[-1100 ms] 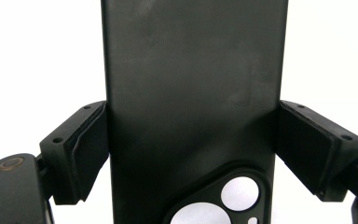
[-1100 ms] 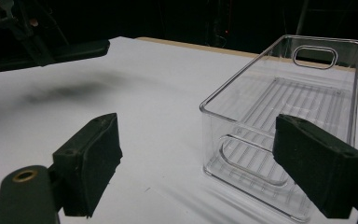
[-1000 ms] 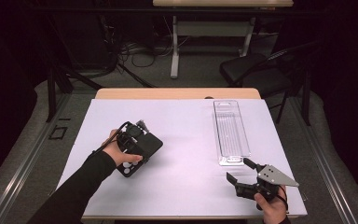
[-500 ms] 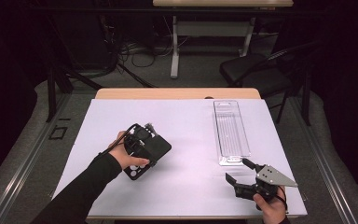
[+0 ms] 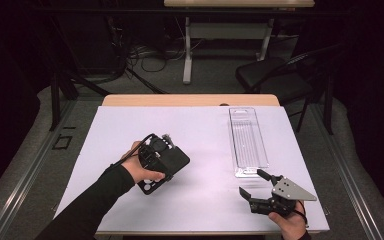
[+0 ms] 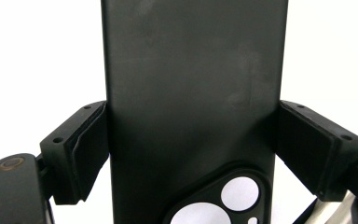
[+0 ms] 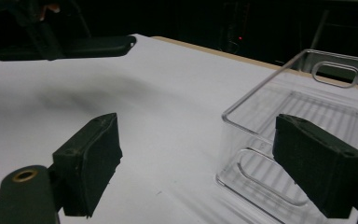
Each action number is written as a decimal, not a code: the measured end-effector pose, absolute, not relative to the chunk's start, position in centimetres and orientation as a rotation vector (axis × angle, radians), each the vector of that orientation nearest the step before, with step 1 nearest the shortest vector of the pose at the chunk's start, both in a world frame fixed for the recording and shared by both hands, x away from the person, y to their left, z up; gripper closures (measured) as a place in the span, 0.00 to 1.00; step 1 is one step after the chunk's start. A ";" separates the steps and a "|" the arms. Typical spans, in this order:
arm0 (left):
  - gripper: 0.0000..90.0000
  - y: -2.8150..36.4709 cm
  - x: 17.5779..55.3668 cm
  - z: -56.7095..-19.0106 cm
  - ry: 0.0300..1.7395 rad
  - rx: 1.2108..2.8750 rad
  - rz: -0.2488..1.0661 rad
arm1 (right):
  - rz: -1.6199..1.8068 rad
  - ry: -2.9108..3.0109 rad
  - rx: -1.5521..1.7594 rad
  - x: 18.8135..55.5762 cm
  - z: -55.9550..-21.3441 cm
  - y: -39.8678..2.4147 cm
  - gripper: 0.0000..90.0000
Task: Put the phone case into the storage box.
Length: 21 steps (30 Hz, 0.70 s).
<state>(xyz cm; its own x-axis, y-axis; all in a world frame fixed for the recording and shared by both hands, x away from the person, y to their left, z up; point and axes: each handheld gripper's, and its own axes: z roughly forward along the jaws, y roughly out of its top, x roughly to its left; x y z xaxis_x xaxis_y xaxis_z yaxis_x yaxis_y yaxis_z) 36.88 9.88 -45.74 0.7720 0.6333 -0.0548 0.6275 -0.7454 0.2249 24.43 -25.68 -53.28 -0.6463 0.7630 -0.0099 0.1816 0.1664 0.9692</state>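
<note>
Left gripper view first: we have the flat matte-black phone case with the round camera cutouts (image 6: 193,93) clamped across its width between the left gripper's (image 6: 193,154) two black fingers (image 6: 81,151), pads pressed on both long edges. In the high view the left gripper (image 5: 166,150) carries the case (image 5: 166,161) low over the left-centre of the white-covered surface (image 5: 205,135), well apart from the long clear plastic tray (image 5: 247,140) on the right side.

The right gripper (image 5: 252,184) sits near the front right edge, fingers spread wide with nothing between them, just beside the tray's near end; in the right gripper view its own fingers (image 7: 91,158) frame the tray's (image 7: 279,140) near corner.

Risks as we see them:
- Grip is on thin edges only. A soft case could bow or pop out if we squeeze more or swing fast.
- Case sticks out well past the fingers, so its far end could catch the surface or the tray wall if we come in low or tilted.
- Tray is light and clear; a nudge from either gripper would likely slide it toward the edge.
- If the right gripper takes over, early release on the left drops the case.
</note>
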 end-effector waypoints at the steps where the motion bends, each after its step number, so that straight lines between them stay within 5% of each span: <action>1: 0.16 9.8 36.8 -45.7 0.981 2.743 0.035 | 1.506 1.948 0.870 24.4 -53.3 -25.5 0.16; 21: 0.16 7.9 36.1 -45.2 0.898 2.773 0.011 | 1.276 2.136 0.638 25.3 -52.0 -21.7 0.19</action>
